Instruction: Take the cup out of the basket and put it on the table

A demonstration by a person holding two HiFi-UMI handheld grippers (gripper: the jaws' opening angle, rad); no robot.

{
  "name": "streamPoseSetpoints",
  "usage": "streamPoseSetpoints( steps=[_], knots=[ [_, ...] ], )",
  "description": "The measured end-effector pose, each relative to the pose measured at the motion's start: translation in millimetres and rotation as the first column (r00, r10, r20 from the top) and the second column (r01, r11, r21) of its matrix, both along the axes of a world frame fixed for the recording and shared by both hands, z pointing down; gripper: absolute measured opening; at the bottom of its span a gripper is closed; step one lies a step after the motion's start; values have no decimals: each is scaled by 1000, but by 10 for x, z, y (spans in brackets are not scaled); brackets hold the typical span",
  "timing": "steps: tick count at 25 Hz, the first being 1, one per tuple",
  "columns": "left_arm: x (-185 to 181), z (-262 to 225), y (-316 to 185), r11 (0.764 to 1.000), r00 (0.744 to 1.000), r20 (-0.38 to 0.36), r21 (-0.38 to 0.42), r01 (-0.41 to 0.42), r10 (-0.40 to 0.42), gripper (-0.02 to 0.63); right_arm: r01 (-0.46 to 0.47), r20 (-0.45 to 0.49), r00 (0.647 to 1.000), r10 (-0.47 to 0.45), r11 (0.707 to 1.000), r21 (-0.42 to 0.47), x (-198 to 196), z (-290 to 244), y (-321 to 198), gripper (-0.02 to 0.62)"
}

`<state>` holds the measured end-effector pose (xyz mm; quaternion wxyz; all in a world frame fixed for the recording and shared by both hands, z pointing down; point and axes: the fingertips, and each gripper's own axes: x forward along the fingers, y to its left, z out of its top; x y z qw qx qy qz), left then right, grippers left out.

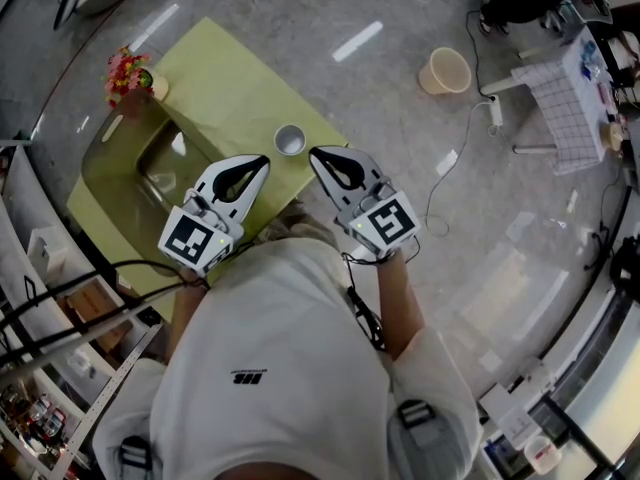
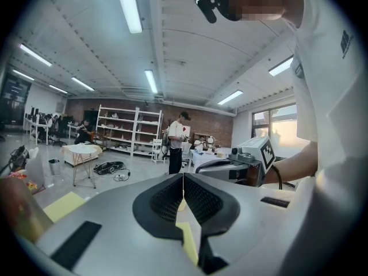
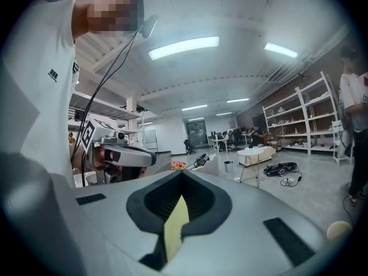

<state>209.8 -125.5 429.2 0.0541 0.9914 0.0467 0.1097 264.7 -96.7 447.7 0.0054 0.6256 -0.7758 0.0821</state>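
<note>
The cup (image 1: 289, 139) stands upright on the yellow-green bench (image 1: 230, 78) near the middle of the frame, just beyond the tips of both tools and apart from the basket (image 1: 103, 166) at the left. The left hand-held gripper (image 1: 264, 161) and the right hand-held gripper (image 1: 314, 153) are both clenched, with nothing between their jaws.

Glossy grey floor (image 1: 300, 28) mirrors ceiling lights. Fluorescent tubes (image 2: 127, 4) on white ceiling. Far ahead of left gripper (image 2: 183, 175): brick wall (image 2: 213, 122), white shelving rack (image 2: 129, 131); window (image 2: 282, 119) to its right. Ahead of right gripper (image 3: 181, 172): small white round table (image 3: 256, 150); metal shelves (image 3: 302, 117) to its right.
</note>
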Motion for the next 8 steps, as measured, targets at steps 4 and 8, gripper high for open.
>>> streamPoseSetpoints(
  steps=[4, 8],
  knots=[
    [-9, -6, 18, 1000, 1000, -5, -5, 3, -3, 12, -2, -6, 1000, 2, 1000, -1, -25, -1, 14, 8],
    [1, -7, 39, 1000, 1000, -9, -5, 2, -2, 12, 0, -7, 1000, 0, 1000, -6, -34, 18, 35, 8]
  ],
)
